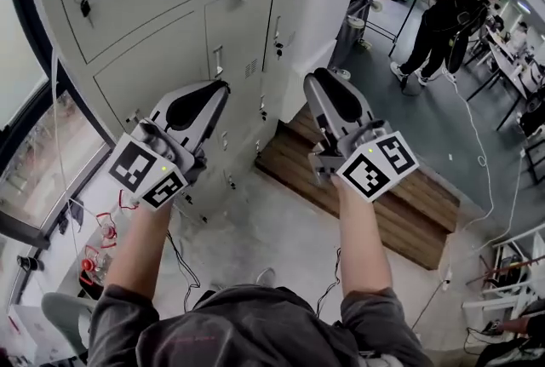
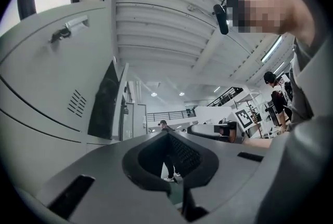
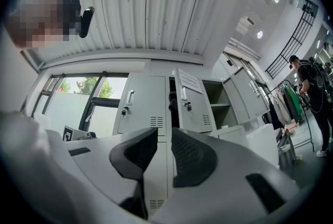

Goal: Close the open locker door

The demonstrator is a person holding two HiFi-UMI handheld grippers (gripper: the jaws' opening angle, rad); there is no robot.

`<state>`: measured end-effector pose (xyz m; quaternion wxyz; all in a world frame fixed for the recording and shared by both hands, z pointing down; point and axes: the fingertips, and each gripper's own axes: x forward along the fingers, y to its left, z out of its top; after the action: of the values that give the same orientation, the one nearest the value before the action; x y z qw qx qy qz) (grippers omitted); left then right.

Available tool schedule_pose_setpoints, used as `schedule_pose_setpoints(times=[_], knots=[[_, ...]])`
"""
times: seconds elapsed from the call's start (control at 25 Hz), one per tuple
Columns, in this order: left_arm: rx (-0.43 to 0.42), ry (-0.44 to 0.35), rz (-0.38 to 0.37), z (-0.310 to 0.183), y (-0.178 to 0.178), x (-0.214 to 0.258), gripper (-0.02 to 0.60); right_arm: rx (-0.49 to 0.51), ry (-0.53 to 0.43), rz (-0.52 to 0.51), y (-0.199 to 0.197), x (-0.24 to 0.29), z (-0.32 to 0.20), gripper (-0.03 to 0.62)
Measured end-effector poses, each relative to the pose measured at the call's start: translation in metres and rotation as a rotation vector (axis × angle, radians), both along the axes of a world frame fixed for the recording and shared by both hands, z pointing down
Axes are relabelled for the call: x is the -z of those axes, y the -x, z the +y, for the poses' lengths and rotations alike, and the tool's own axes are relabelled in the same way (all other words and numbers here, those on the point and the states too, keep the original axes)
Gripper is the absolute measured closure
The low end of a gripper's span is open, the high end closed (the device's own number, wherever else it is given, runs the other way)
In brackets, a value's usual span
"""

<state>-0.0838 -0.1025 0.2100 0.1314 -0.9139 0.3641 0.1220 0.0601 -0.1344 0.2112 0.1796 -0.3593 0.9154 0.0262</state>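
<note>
Hanging in the upper row of the bank of pale grey steel lockers, the open locker door [image 3: 191, 98], a thin painted sheet-metal panel with a paper label, stands swung out from its dark compartment, well above and ahead of both tools. A second door further right also looks open. The left gripper [image 2: 167, 160] has its jaws a little apart with nothing between them. The right gripper [image 3: 164, 158] likewise shows a narrow gap between its ribbed black pads and holds nothing. Neither touches the lockers. The door should be light and stiff, swinging freely on its hinges, though its smooth paint is likely slippery and the sheet may flex or rattle if struck. Pinching it seems unnecessary. The better place is the flat face near the free edge, beside the small metal pull handle [image 3: 183, 94] and the key lock [image 3: 188, 106], where a steady push gives most leverage and should keep it from bouncing back.
</note>
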Motion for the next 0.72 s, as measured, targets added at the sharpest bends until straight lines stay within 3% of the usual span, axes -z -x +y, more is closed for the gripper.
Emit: schedule_pose_setpoints(times=[0.36,0.72], knots=[[-0.089,-0.010,-0.011,-0.053,-0.121,-0.003,0.568,-0.062,-0.004,-0.006,-0.112,-0.006,-0.042,0.500],[-0.146,-0.033,-0.031,-0.127,-0.182,-0.007,0.568,-0.126,0.008,-0.002,-0.169,-0.020,-0.111,0.500]])
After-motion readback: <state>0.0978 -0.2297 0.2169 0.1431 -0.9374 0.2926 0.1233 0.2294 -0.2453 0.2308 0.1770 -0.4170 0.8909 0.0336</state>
